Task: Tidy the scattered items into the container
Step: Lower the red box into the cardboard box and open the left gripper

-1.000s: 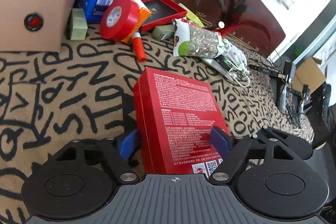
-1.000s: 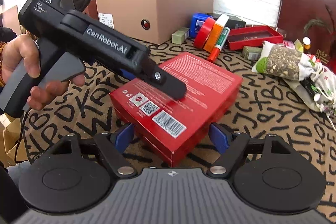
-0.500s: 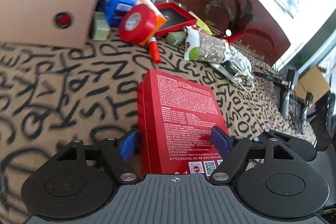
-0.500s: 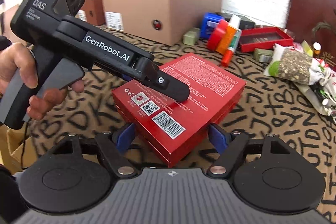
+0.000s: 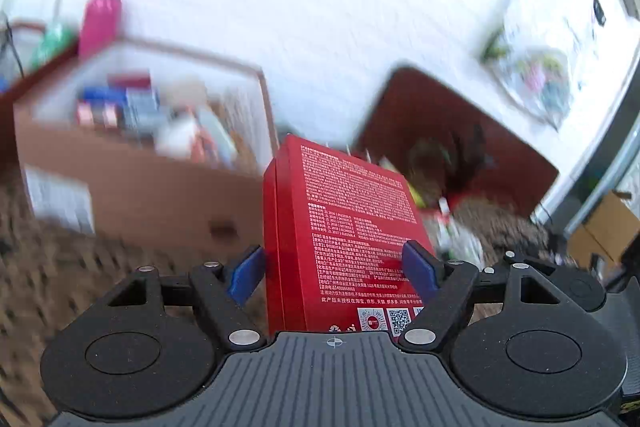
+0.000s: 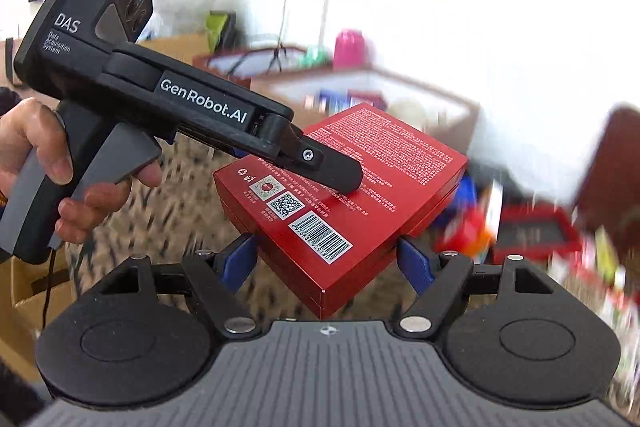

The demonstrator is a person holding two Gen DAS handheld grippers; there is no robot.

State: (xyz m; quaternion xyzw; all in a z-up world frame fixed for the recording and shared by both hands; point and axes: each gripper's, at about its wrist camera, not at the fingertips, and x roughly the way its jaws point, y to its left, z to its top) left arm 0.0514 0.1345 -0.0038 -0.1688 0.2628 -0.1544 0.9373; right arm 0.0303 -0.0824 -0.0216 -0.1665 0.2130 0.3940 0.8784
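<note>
1. Both grippers are clamping one flat red box (image 6: pixel 344 187) between them, and it is hanging in the air above the letter-patterned tablecloth (image 5: pixel 60 267).
2. The left gripper (image 5: pixel 334 273) is standing wide, its blue pads (image 5: pixel 246 273) pressing the box's two broad faces, so in its own view the box is sitting on edge.
3. The right gripper (image 6: pixel 326 263) is also spread wide, its blue pads (image 6: pixel 416 265) bearing on the box's near corner from either side, barcode label facing up.
4. In the right wrist view, the person's left hand (image 6: pixel 48 167) is squeezing the grey handle of the left gripper (image 6: pixel 320 163), whose upper finger is lying across the box's top.
5. The open cardboard box (image 5: pixel 140 183) is sitting just beyond the red box, already holding blurred packets.
6. To the right, a red tray (image 6: pixel 536 231) and other small items are lying scattered on the cloth, too blurred to name.
7. A pink bottle (image 5: pixel 100 21) is standing behind the cardboard box.
</note>
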